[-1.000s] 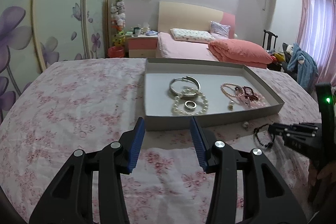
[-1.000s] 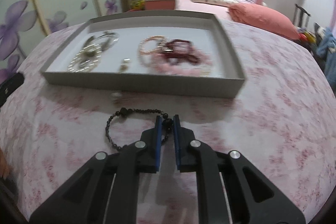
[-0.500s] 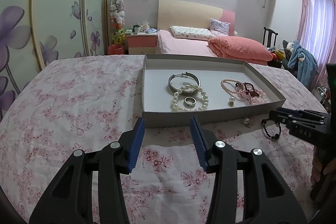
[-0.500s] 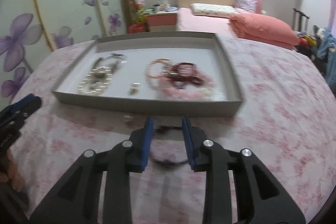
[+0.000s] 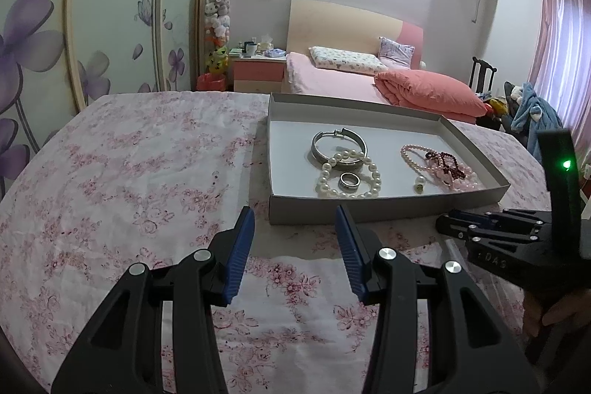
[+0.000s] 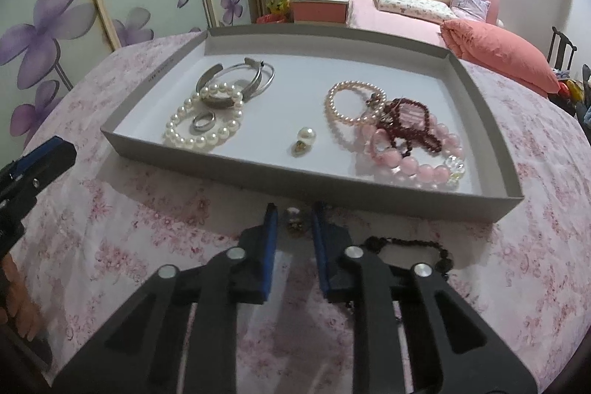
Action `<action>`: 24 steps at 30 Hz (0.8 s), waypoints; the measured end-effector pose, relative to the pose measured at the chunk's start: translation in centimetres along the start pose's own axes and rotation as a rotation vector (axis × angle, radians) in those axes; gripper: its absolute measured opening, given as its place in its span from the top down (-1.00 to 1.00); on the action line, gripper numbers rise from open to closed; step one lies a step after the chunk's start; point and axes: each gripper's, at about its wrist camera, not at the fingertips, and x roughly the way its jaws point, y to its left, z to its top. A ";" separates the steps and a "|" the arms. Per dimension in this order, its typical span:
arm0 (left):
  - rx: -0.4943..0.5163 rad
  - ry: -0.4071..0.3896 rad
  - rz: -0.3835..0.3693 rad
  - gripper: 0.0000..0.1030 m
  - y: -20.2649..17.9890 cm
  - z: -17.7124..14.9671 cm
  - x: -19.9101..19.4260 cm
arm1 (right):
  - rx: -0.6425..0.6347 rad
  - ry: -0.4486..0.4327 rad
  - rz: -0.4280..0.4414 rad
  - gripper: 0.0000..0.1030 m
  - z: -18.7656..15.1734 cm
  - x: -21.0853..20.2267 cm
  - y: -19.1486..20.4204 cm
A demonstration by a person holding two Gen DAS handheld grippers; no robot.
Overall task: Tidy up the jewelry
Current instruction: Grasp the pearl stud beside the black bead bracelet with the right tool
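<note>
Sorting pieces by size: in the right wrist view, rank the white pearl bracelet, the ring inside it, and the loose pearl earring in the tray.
1. white pearl bracelet
2. ring and pearl earring: look alike in size, so unranked.

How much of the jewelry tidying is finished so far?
Most of it looks done: the grey tray already holds a silver bangle, pearl bracelet, ring, one pearl earring and pink and dark red bead bracelets. In hand: nothing yet; the open right gripper straddles a small earring on the cloth. Left: that earring and the black bead bracelet beside it. The left gripper is open.
</note>
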 end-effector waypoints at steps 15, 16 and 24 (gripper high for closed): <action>-0.005 -0.001 -0.002 0.10 0.1 0.0 0.0 | 0.122 -0.038 -0.044 0.73 -2.1 -3.7 -4.8; -0.005 -0.002 -0.001 0.10 0.1 0.0 0.0 | 0.129 -0.030 -0.049 0.73 -2.4 -3.8 -5.1; -0.006 -0.010 -0.001 0.10 -0.1 0.0 -0.1 | 0.120 0.010 0.006 0.73 -3.0 -2.6 -4.0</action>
